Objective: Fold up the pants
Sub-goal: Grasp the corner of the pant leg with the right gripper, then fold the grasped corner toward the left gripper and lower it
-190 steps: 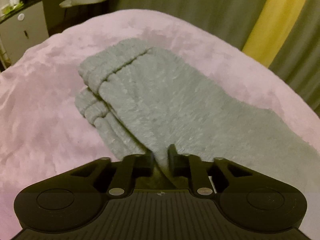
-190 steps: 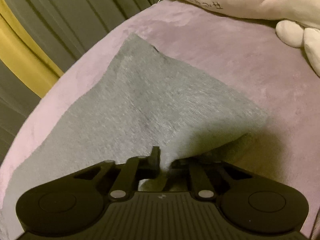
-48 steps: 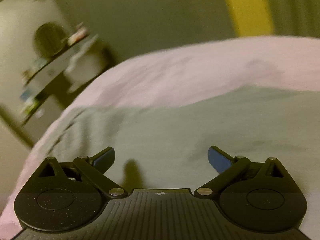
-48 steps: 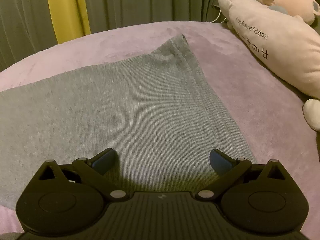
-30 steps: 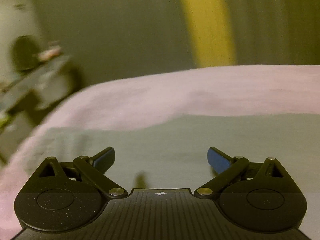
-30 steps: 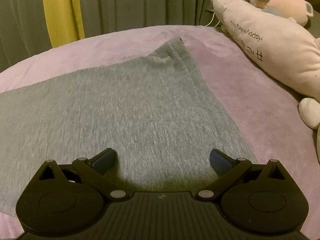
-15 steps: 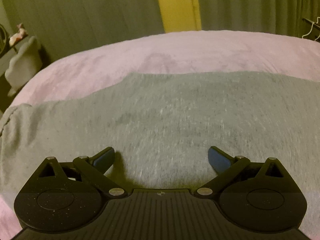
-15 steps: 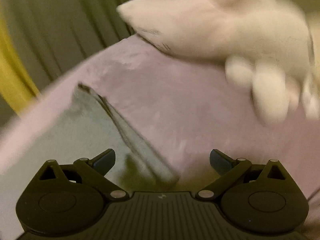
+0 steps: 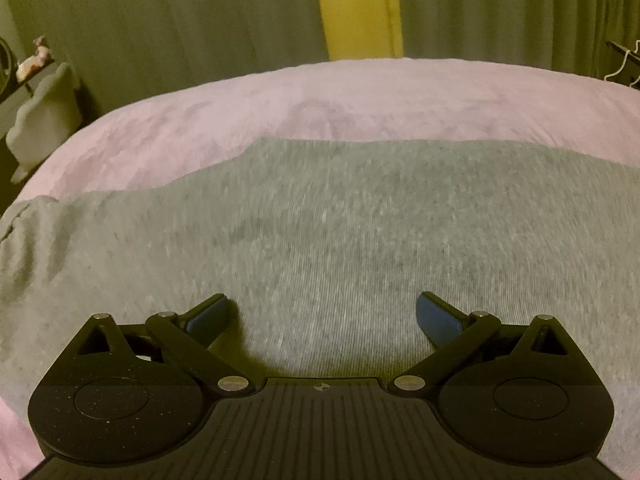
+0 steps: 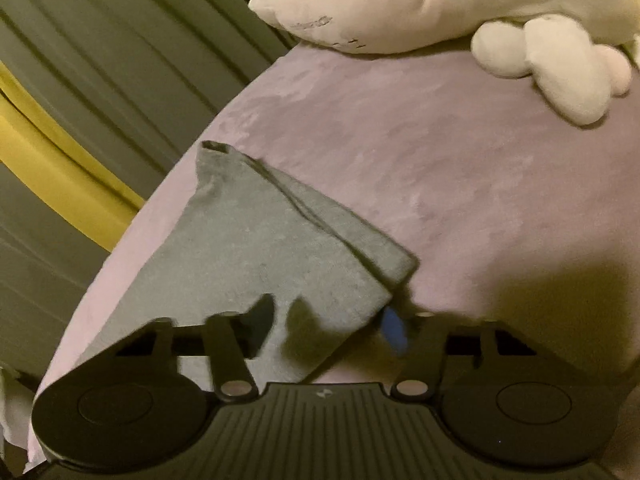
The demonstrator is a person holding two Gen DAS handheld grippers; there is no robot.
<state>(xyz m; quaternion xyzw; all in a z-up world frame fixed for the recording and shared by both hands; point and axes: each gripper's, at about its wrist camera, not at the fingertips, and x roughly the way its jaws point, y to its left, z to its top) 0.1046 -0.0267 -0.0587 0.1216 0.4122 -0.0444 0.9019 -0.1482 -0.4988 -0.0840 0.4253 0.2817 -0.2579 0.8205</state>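
Grey pants (image 9: 340, 220) lie flat across a pink bed cover (image 9: 360, 96). In the left wrist view my left gripper (image 9: 322, 316) hovers low over the middle of the cloth, jaws wide open with nothing pinched. The right wrist view shows the leg end of the pants (image 10: 260, 240), layered hem edge (image 10: 320, 216) running diagonally. Its near corner lies between the fingers of my right gripper (image 10: 326, 324). Those jaws are closing and blurred. A gap still shows between the blue pad (image 10: 394, 332) and the cloth.
A white pillow (image 10: 400, 0) and a plush toy's paw (image 10: 560, 72) rest at the bed's far end, beyond the hem. Grey curtains with a yellow strip (image 9: 356, 8) hang behind the bed. A pale chair (image 9: 44, 116) stands off the bed's left side.
My right gripper has rolled and swung from the middle of the pants to the leg-end corner, and its jaws have narrowed. My left gripper tipped down onto the pants, then held still.
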